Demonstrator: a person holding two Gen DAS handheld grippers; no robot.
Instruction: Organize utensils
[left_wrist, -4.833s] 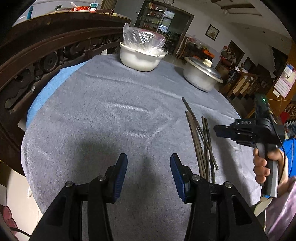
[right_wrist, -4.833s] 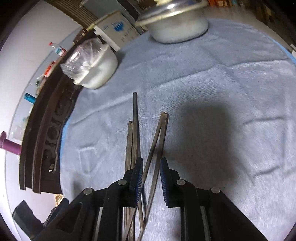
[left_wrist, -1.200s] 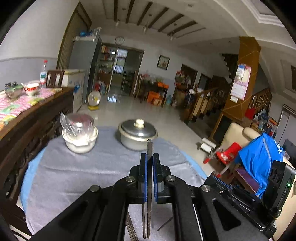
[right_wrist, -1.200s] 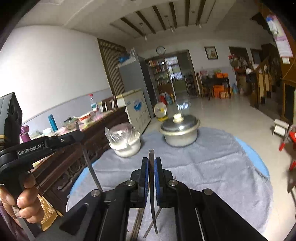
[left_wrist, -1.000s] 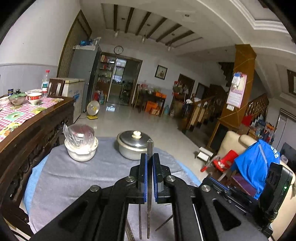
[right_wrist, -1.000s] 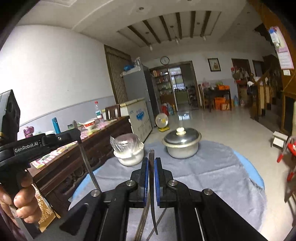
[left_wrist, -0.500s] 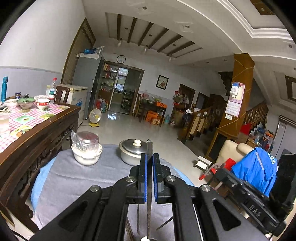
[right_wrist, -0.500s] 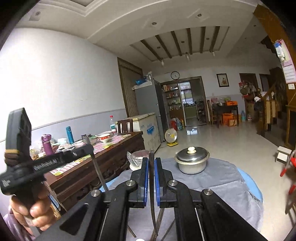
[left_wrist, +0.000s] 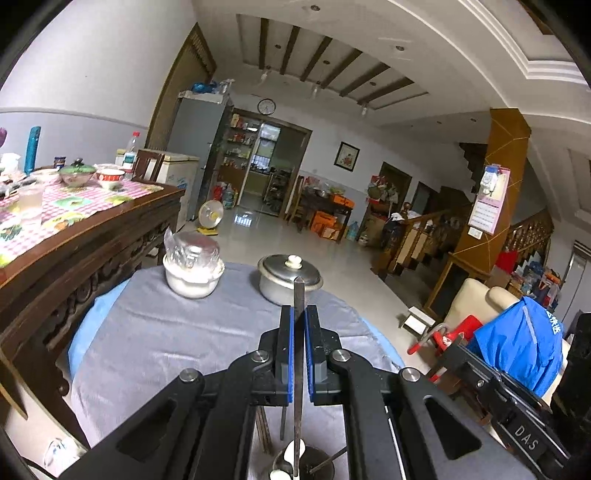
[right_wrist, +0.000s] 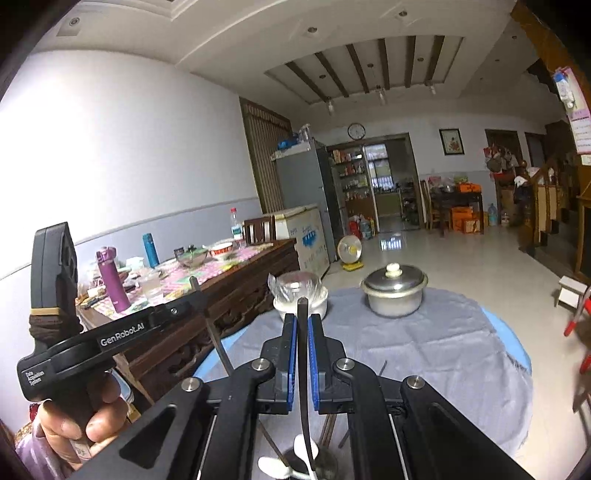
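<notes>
My left gripper (left_wrist: 299, 314) is shut on a dark chopstick (left_wrist: 298, 362) that stands upright, its lower end over a round utensil holder (left_wrist: 303, 466) with white spoons in it. My right gripper (right_wrist: 302, 321) is shut on another dark chopstick (right_wrist: 303, 373), also upright, its lower end at the same holder (right_wrist: 299, 466). The left gripper also shows at the left of the right wrist view (right_wrist: 192, 291), its chopstick (right_wrist: 218, 341) hanging down. More loose chopsticks (right_wrist: 329, 428) lie on the grey tablecloth (right_wrist: 443, 354) beneath the grippers.
A white bowl covered in plastic (left_wrist: 194, 267) and a lidded metal pot (left_wrist: 290, 278) stand at the table's far side. A dark carved wooden sideboard (left_wrist: 85, 258) with dishes runs along the left. A chair with a blue jacket (left_wrist: 524, 347) is at the right.
Both grippers have lifted from the tabletop with a chopstick each and now hold them upright. The utensil holder with white spoons has come into view under the chopstick tips.
</notes>
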